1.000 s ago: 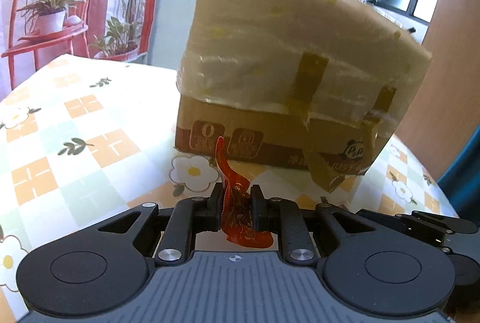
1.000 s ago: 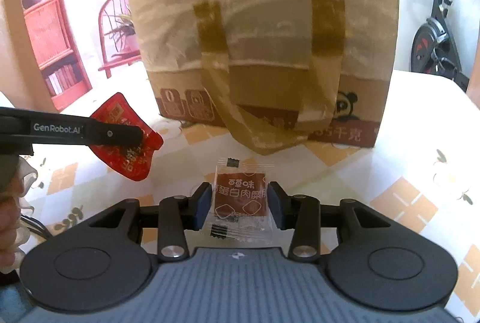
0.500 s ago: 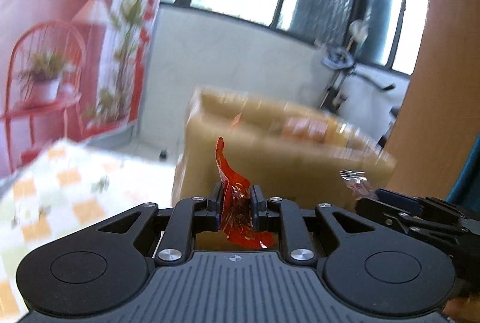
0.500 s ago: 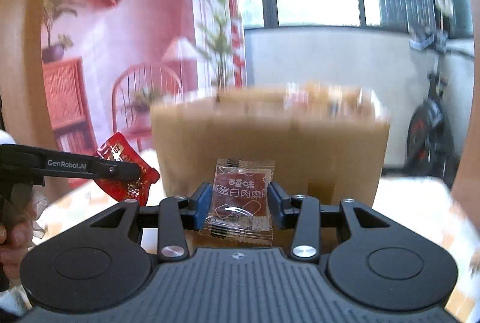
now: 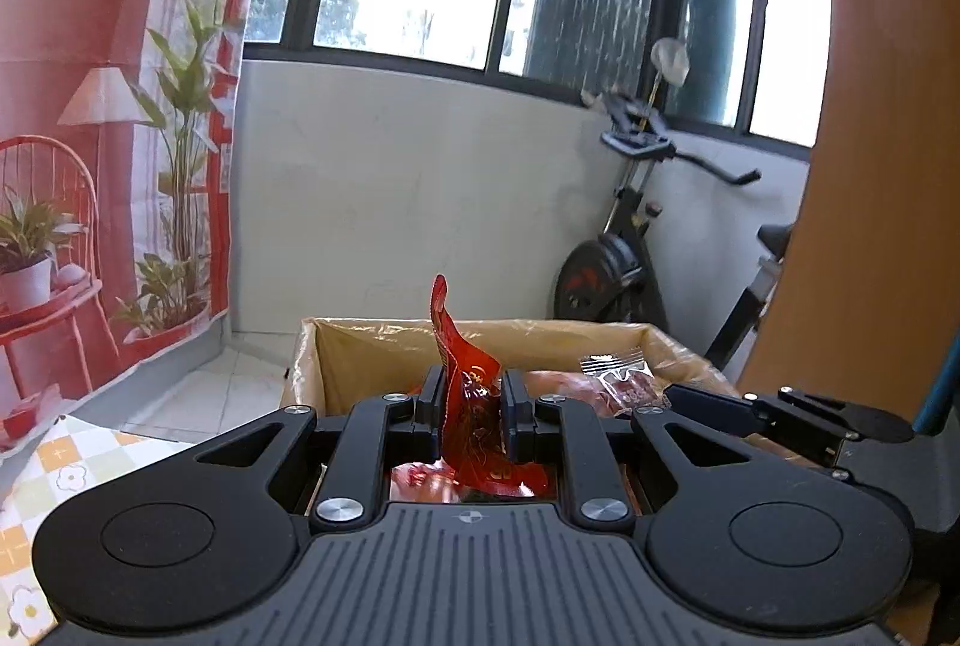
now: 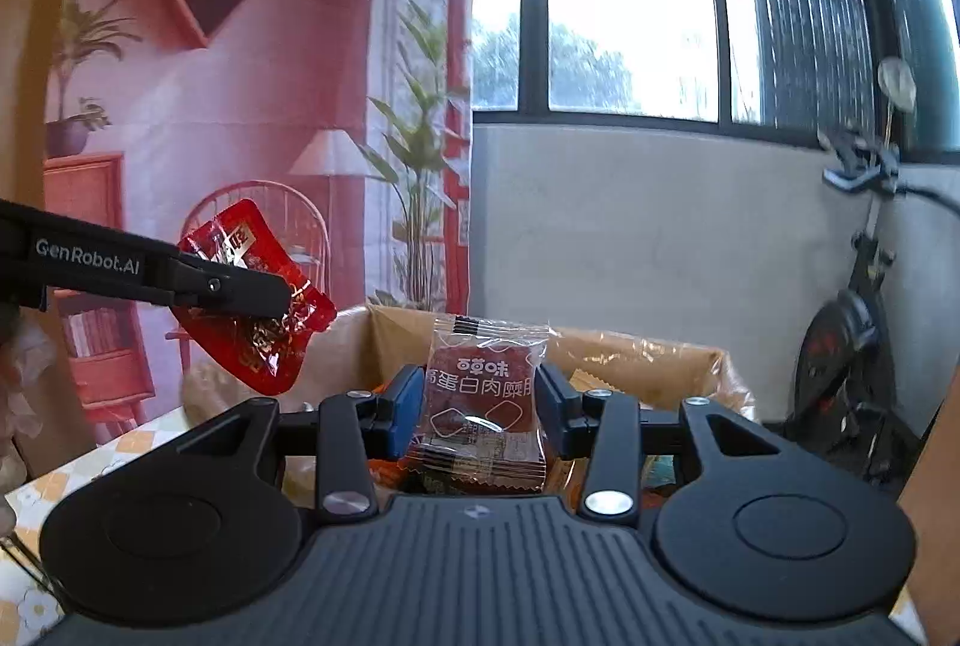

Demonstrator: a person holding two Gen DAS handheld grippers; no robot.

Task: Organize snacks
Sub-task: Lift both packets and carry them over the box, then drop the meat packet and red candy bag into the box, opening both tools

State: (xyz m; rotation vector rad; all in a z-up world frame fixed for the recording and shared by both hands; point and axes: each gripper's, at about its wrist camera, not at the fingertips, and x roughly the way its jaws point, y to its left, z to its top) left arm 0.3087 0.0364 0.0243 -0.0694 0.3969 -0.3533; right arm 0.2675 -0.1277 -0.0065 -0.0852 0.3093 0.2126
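Observation:
My left gripper (image 5: 471, 403) is shut on a red snack packet (image 5: 474, 406) and holds it over the near rim of an open cardboard box (image 5: 372, 346). The same packet (image 6: 255, 298) and left gripper (image 6: 264, 295) show at the left of the right wrist view. My right gripper (image 6: 480, 397) is shut on a clear-and-brown snack packet (image 6: 480, 400) above the same box (image 6: 636, 352). That packet (image 5: 618, 382) and the right gripper (image 5: 666, 400) show at the right of the left wrist view. Other snacks lie inside the box, mostly hidden.
The box stands on a table with a flowered check cloth (image 5: 72, 472). An exercise bike (image 5: 630, 250) stands behind by the white wall. A red printed backdrop (image 6: 210, 105) hangs at the left. A wooden panel (image 5: 870, 166) rises at the right.
Both grippers have risen from table level in front of the box to above its open top, each still holding its packet.

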